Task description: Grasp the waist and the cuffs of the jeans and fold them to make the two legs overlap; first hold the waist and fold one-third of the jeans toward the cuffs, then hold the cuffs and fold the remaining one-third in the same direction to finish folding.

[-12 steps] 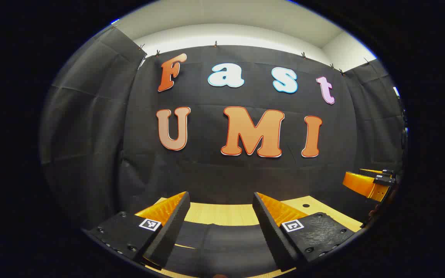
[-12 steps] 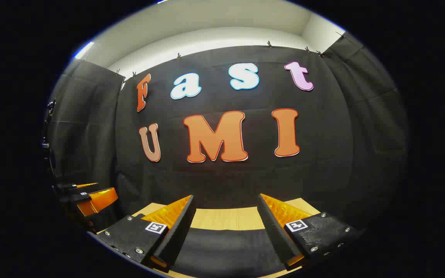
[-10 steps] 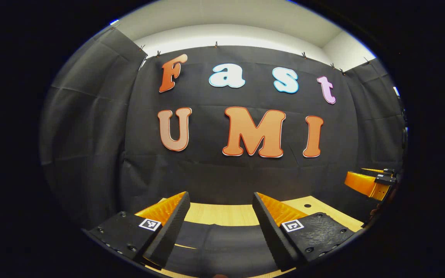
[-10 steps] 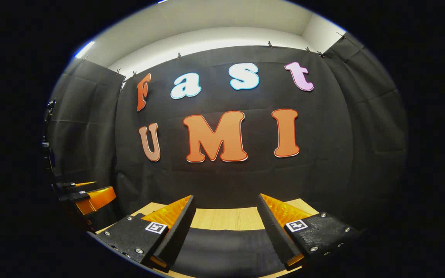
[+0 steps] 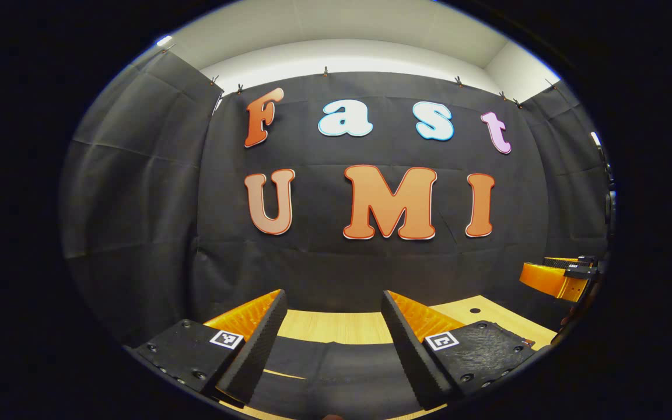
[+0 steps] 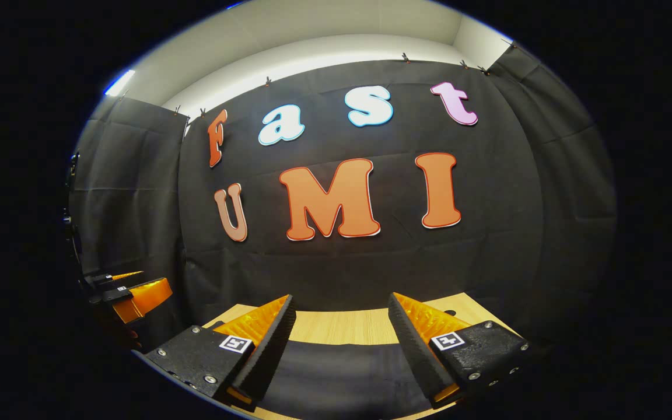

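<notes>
Dark jeans (image 5: 336,373) lie flat along the near edge of the wooden table (image 5: 336,325). The left gripper (image 5: 331,326) and right gripper (image 6: 340,329) hover above them, jaws apart, holding nothing.

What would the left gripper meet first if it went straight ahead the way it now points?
Probably the booth wall. The left gripper is open and points level over the jeans and table, so it likely passes above both; depth is unclear.
</notes>
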A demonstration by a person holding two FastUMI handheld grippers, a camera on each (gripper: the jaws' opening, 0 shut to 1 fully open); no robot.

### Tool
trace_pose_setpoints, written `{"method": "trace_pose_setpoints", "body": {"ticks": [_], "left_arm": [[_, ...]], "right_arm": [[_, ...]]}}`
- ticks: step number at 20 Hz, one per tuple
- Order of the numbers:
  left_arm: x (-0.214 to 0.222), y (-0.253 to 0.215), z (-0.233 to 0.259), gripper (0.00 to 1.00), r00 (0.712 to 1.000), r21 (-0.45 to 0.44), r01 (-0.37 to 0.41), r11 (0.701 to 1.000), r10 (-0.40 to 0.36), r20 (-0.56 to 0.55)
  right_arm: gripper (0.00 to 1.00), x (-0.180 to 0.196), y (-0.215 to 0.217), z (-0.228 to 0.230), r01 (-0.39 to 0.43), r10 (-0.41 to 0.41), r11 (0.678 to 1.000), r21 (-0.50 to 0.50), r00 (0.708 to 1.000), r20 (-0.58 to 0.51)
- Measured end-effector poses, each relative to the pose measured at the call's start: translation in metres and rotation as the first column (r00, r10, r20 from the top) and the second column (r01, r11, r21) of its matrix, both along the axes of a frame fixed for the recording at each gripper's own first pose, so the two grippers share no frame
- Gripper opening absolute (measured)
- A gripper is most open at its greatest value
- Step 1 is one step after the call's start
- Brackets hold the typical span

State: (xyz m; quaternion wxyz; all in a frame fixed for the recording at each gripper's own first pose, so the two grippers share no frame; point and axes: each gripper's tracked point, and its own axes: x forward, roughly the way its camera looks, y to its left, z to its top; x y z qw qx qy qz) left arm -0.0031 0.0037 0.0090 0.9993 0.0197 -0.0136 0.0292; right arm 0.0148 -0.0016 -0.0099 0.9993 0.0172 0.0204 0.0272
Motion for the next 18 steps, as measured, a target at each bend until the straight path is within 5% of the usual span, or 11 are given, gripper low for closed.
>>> {"method": "trace_pose_setpoints", "body": {"ticks": [5,13,18], "left_arm": [[0.003,0.009,-0.002,0.94,1.000,-0.026,-0.021,0.999,0.021,-0.014],[0.016,0.063,-0.022,0.97,0.987,-0.026,-0.121,0.992,0.117,-0.109],[0.011,0.123,-0.094,0.97,0.927,-0.105,-0.230,0.967,0.185,-0.328]], "right_arm": [[0.96,0.008,0.000,0.005,-0.008,0.008,1.000,0.015,1.000,-0.017],[0.96,0.007,-0.062,-0.011,0.103,-0.104,0.995,-0.019,0.991,-0.081],[0.96,0.002,-0.116,-0.064,0.194,-0.186,0.981,0.004,0.946,-0.267]]}}
